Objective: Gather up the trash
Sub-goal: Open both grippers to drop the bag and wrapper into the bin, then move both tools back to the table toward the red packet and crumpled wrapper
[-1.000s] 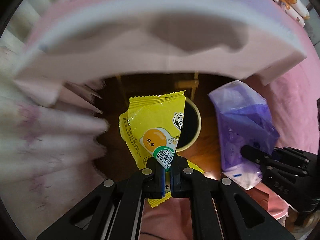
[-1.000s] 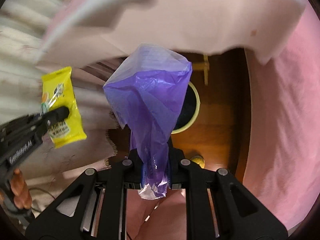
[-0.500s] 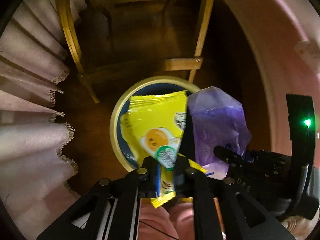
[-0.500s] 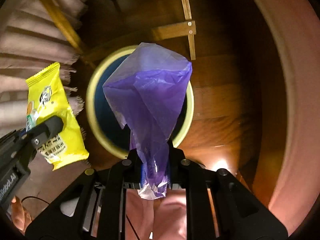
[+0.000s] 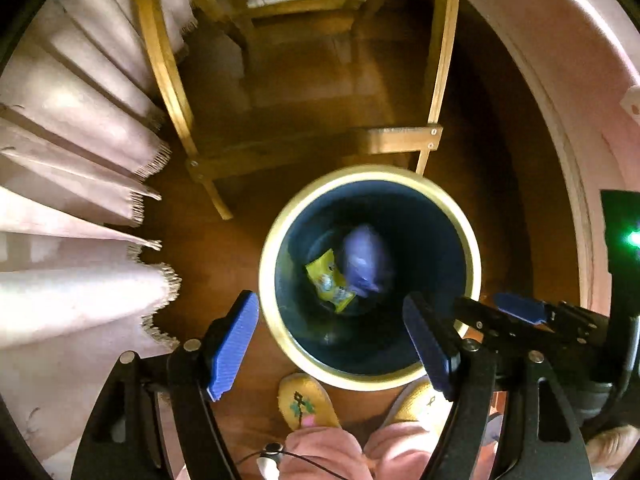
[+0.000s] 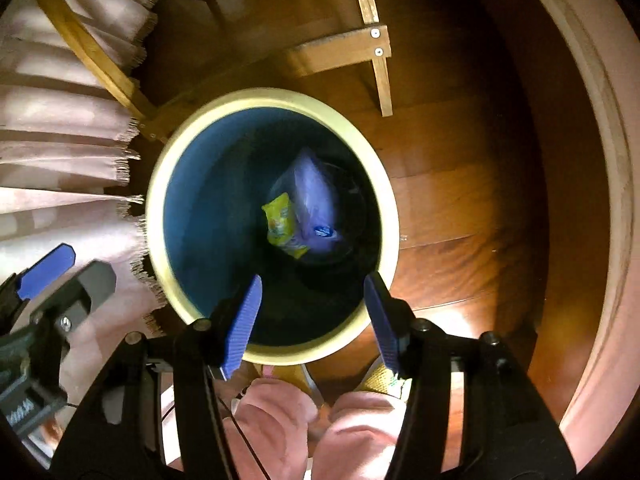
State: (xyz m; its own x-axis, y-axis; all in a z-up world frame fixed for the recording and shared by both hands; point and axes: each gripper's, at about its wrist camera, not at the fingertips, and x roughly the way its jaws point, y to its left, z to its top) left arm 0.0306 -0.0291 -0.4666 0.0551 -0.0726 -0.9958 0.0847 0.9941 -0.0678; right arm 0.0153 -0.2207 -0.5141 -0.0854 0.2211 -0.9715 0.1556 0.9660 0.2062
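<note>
Jaws of both the left gripper (image 5: 332,336) and right gripper (image 6: 312,316) have just been opened (nothing between them); yellow wrapper (image 5: 329,282) and purple bag (image 5: 366,260) are seen inside the bin (image 5: 272,240).

Both wrist cameras look steeply down, from close above. They share the bin (image 5: 370,376) (image 6: 168,184) on the wooden floor (image 5: 224,256) (image 6: 460,200).

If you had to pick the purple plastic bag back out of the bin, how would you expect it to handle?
The purple bag looks thin and crumpled, so it would probably flop and sag from any pinch point. It seems very light for its size. Its glossy film may slip between the pads, and since it lies deep in the bin against the yellow wrapper, a grab might catch both.
</note>
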